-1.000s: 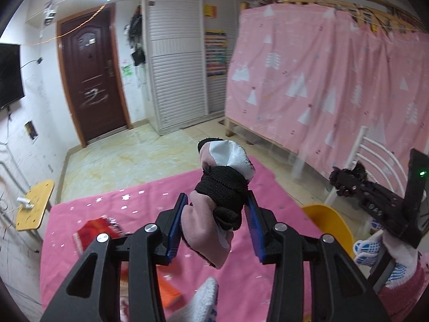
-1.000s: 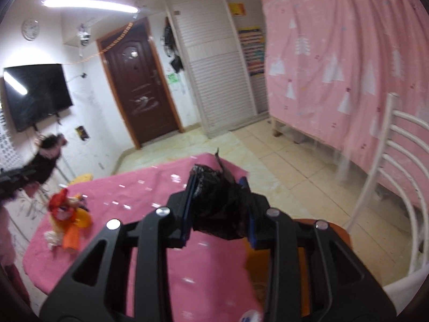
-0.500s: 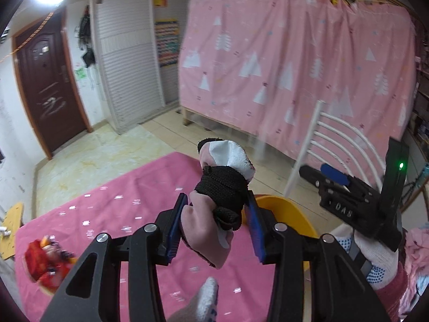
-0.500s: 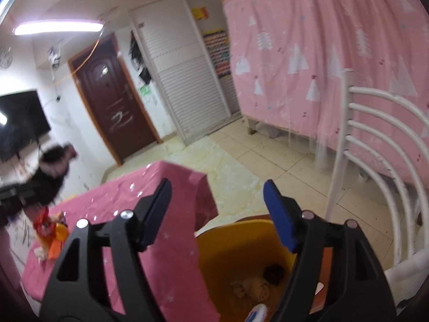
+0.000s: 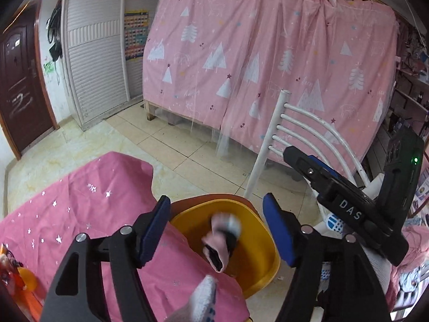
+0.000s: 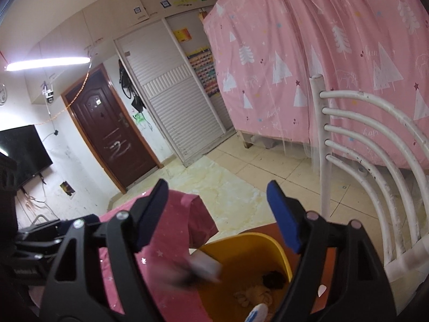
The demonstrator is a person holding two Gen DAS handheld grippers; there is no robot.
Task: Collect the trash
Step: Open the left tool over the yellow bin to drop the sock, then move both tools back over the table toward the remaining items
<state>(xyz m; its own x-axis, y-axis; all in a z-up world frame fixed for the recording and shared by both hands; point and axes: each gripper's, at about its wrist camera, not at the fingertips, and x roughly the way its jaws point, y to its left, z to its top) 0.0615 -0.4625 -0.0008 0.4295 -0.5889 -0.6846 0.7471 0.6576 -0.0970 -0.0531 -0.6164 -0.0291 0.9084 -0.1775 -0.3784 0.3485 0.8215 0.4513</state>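
A: Left wrist view?
B: Left hand-held gripper [image 5: 216, 229] wide, jaws just opened, nothing pressed. A pink, white and black rag [image 5: 221, 238], blurred, is clear of the pads, over the yellow bin [image 5: 264, 263] beside the pink-clothed bench [image 5: 80, 204]. Right hand-held gripper [image 5: 308, 165] is at the right, over the white chair [image 5: 278, 134].

A: Right wrist view?
B: Its jaws wide, just opened, empty. The rag [image 6: 199, 268] blurs at the bin [image 6: 270, 244] rim. Dark and beige scraps [image 6: 264, 288] lie inside.
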